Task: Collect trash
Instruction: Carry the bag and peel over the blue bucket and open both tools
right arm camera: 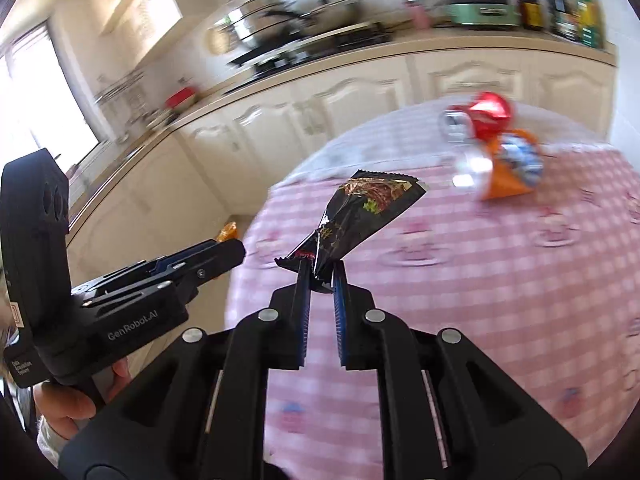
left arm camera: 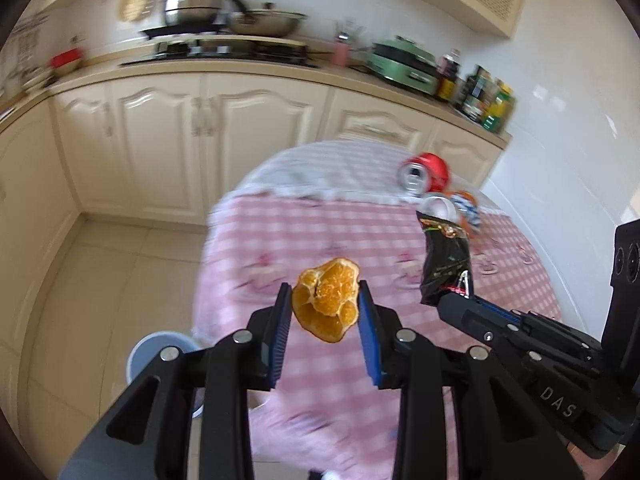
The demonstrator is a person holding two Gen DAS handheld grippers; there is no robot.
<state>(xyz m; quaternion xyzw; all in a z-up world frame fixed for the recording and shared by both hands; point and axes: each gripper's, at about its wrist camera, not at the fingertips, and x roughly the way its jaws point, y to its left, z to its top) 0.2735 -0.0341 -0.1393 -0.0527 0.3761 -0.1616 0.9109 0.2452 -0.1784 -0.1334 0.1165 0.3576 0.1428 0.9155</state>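
1. a kitchen with cream cabinets and a cluttered counter behind a round table (left arm camera: 320, 240) covered in a pink checked cloth; the background is blurred.
2. the left gripper (left arm camera: 325, 300) holds a piece of orange peel (left arm camera: 326, 300) in the air over the table's near left edge. its jaws stand at a middling width, and the blue pads (left arm camera: 285, 320) press on both sides of the peel.
3. the peel looks light, soft and bendy, perhaps moist and a little slippery. it would likely tear or fold if squeezed hard, so a gentle grip across its middle, as here, seems right.
4. the right gripper (right arm camera: 320, 276) pinches the bottom seam of a black snack wrapper (right arm camera: 360, 208). its jaws are nearly closed, with only the thin foil between them. the rest of the wrapper sticks up and forward, clear of the table.
5. the wrapper looks very light, crinkly and slick. a firm pinch on a flat sealed end seems the safest hold, since it could slide out.
6. near the table's far right edge lie a crushed red can (left arm camera: 426, 174) and an orange packet (right arm camera: 514, 168), touching each other, well apart from both grippers.
7. a pale blue bin (left arm camera: 160, 352) shows on the floor just beside the table's near left edge.
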